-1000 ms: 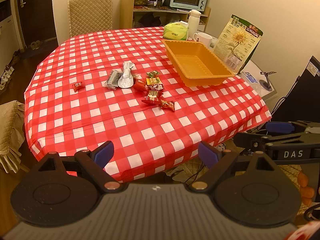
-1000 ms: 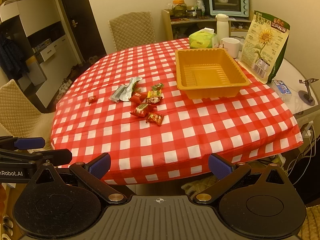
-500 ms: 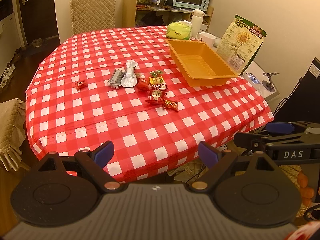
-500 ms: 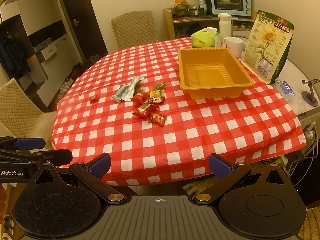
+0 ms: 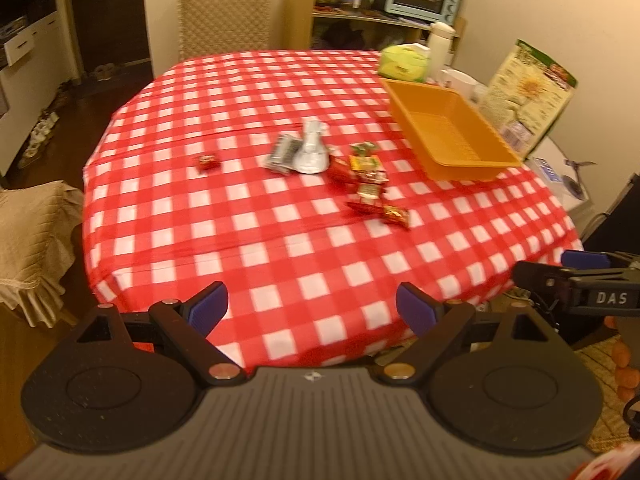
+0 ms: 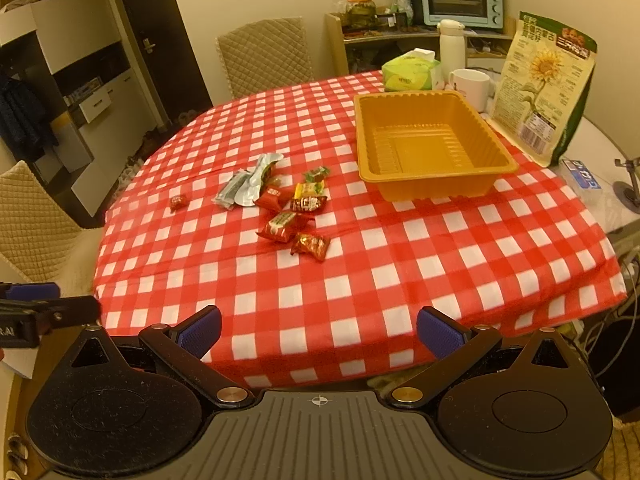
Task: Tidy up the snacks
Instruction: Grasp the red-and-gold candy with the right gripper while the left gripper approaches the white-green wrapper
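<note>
Several small wrapped snacks [image 6: 292,208] lie in a loose cluster mid-table; they also show in the left wrist view [image 5: 364,178]. Two silver packets [image 6: 250,180] lie beside them, and one red candy [image 6: 178,202] lies apart to the left. An empty orange tray [image 6: 432,184] stands to the right of the snacks, also in the left wrist view [image 5: 452,170]. My left gripper [image 5: 312,308] is open and empty over the table's near edge. My right gripper [image 6: 319,330] is open and empty at the near edge, far from the snacks.
The table has a red-checked cloth [image 6: 360,272]. Behind the tray stand a sunflower-seed bag [image 6: 544,88], a white mug [image 6: 472,84], a green tissue pack [image 6: 408,72] and a white bottle [image 6: 452,48]. Padded chairs stand at the far side [image 6: 266,56] and left [image 6: 28,220].
Both grippers have moved forward toward the table, so the snacks and tray look closer. The left view has swung leftward. Jaws stay open; nothing on the table moved.
</note>
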The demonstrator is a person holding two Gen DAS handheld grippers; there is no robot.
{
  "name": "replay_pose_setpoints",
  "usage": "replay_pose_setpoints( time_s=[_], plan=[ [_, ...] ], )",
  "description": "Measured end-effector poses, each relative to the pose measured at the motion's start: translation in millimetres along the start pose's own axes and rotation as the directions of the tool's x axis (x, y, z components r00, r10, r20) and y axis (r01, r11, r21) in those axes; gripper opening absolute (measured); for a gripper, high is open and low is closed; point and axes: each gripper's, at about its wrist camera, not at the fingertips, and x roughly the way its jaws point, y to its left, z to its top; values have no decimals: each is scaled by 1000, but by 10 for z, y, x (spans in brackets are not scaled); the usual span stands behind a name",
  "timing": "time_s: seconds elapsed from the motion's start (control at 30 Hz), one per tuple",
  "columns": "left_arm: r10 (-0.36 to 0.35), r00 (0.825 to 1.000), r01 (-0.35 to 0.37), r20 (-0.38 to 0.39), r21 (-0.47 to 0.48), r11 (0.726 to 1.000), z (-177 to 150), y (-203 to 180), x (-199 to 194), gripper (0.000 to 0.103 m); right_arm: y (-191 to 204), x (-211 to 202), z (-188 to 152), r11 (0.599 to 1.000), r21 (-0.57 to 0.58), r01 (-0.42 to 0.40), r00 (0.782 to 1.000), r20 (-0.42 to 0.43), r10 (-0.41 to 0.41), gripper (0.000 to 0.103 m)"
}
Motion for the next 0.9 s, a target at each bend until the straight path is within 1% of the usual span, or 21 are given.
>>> replay_pose_setpoints(
  time_s=[0.17, 0.37, 0.53, 0.7, 0.77, 0.8, 0.9],
  plan=[
    [34, 999, -34, -1, -29, 999, 64, 289, 118, 90, -77, 210, 58, 1000, -22, -20, 1000, 7, 20, 103],
    [52, 999, -52, -3, -63, 997, 163, 585, 306, 90, -120, 553, 135, 994, -105, -29, 999, 15, 31, 103],
    [55, 998, -57, -23, -81, 995, 221, 769, 480, 90, -91, 861, 183, 986, -164, -38, 999, -5, 37, 103],
    [44, 998, -47, -41, -80, 996, 303, 897, 649, 90, 3, 1178, 229, 964, -264, -38, 999, -16, 35, 102],
    [40, 998, -44, -46, -76, 996, 339, 937, 715, 90, 24, 1283, 256, 955, -293, -43, 999, -17, 40, 96],
    [40, 998, -43, -50, -74, 996, 359, 959, 752, 90, 26, 1341, 279, 952, -303, -50, 999, -24, 45, 91],
    [36, 998, -40, -61, -67, 997, 426, 1016, 861, 90, 22, 1501, 340, 946, -319, -60, 998, -41, 49, 84]
  ],
)
